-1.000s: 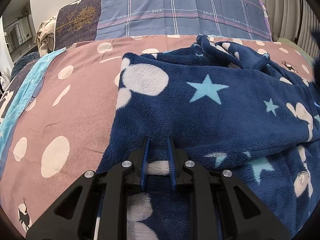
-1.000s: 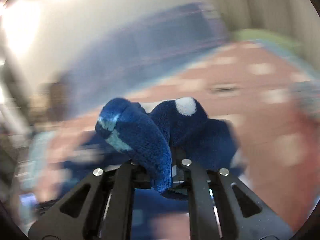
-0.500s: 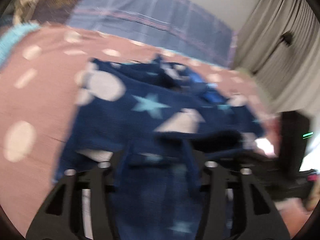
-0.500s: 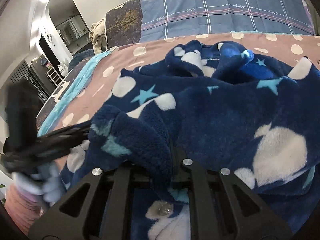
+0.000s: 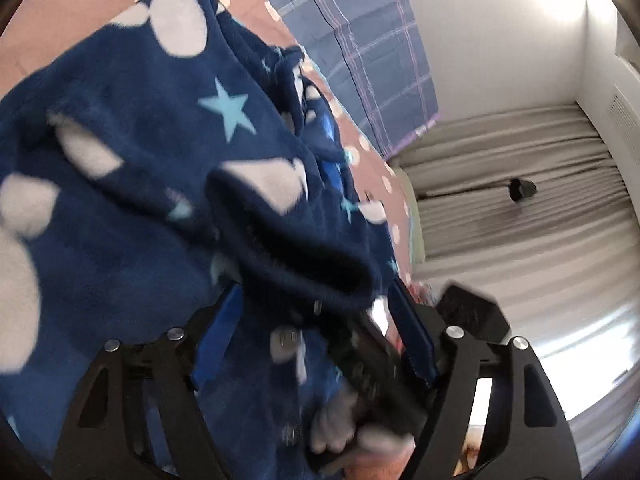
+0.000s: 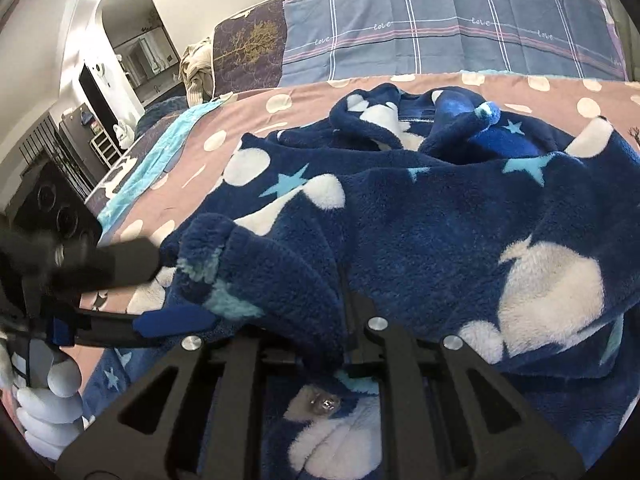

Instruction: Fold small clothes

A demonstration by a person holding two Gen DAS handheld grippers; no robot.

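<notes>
— Fleece, dark blue with white blobs and pale stars: that garment (image 6: 420, 216) is lying spread and rumpled on the pink spotted bedsheet (image 6: 256, 120), with a checked pillow (image 6: 448, 28) standing behind it.

— And the right gripper (image 6: 340, 280)?

— Its jaws are sitting almost together, pinching a thick fold of the garment; the sleeve's cuff (image 6: 224, 256) is bulging out over the left side of the fingers.

— Is the left gripper (image 5: 316, 312) holding anything?

— Its jaws are opening. Both blue pads (image 5: 218, 332) are standing apart, and the same cuff is sitting between them, though neither pad is visibly pressing on it. From the right wrist view one blue pad is lying just under the cuff.

— Who is carrying the tools?

— A person's hand in a pale glove (image 6: 48, 400) is wrapping the left gripper's handle at the lower left of the right wrist view. In the left wrist view another gloved hand (image 5: 344, 436) is showing, blurred, below the fabric.

— Anything else around?

— Grey curtains (image 5: 520, 184) are hanging beside the bed, seen tilted.
</notes>
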